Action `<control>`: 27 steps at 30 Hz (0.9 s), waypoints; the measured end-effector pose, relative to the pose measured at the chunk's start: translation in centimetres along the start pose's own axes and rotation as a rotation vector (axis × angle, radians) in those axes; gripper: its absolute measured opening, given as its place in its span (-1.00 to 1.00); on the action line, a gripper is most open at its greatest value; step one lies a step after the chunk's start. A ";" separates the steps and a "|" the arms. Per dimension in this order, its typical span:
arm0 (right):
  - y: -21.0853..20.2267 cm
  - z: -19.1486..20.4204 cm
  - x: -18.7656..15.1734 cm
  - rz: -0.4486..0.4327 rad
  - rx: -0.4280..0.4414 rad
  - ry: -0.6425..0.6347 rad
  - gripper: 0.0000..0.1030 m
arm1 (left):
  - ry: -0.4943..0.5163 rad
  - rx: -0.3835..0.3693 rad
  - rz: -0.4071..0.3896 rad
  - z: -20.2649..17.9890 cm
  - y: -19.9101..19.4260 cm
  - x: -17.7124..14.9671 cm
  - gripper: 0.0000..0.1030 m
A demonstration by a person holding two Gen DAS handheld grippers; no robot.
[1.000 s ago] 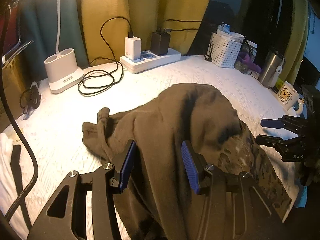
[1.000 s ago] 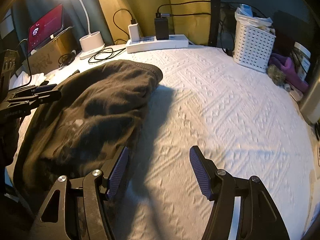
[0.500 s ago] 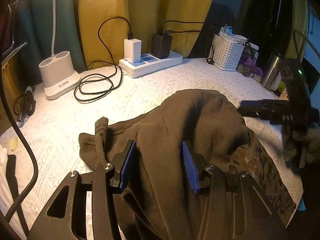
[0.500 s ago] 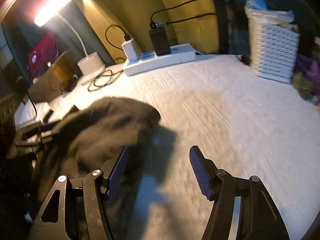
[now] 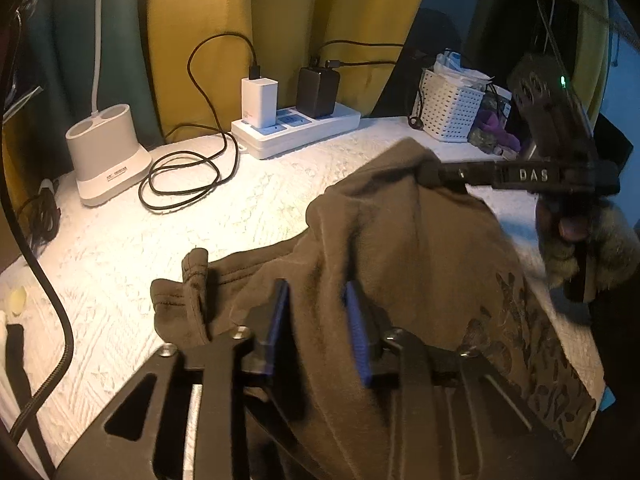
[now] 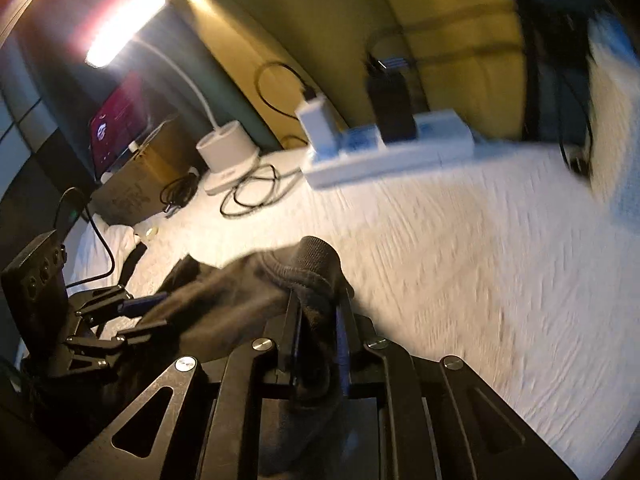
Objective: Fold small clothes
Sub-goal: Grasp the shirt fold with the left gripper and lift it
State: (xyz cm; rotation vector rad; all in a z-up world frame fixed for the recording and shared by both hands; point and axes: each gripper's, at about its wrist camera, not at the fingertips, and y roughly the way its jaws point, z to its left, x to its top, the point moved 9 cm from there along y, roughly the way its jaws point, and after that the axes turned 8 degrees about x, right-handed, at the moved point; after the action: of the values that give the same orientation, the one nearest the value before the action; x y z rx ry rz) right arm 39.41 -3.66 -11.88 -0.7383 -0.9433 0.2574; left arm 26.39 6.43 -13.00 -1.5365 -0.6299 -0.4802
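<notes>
Yellow and teal curtains hang behind a bench covered in a white textured cloth [image 5: 280, 208], where a white power strip [image 5: 296, 132] carrying a white and a black charger sits beside a coiled black cable [image 5: 184, 180] and a white lamp base [image 5: 108, 156]. A white perforated basket [image 5: 452, 114] stands at the far right. The crumpled olive-brown fleece garment [image 5: 400, 248] lies heaped on the near part of the bench. The left tool [image 5: 318, 320] has its blue-padded fingers a little apart, a fold of the garment bunched between them and touching both pads. The right tool [image 6: 318, 332] is closed tight on the garment's ribbed edge, which bulges above its fingers; in the left view it holds that edge raised above the heap
</notes>
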 end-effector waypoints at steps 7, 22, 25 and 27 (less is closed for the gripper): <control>3.4 -1.9 -0.4 0.057 -0.117 -0.097 -0.71 | -0.014 0.040 0.033 0.8 1.4 -0.5 -0.55; -1.5 -6.4 -1.2 -0.031 -0.262 0.021 0.26 | -0.140 0.029 -0.007 3.5 -0.8 1.2 -0.49; -1.5 -5.4 -2.0 -0.032 -0.227 0.029 0.26 | -0.096 0.033 0.014 2.6 -0.2 1.1 -0.07; -1.0 -4.6 -2.4 -0.023 -0.212 0.022 0.26 | -0.060 0.025 0.047 1.6 0.5 0.5 -0.07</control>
State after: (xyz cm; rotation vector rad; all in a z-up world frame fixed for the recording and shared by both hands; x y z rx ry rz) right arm 41.67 -7.75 -14.40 -0.9223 -0.9664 0.1300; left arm 27.01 8.06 -13.18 -1.5430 -0.6428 -0.3899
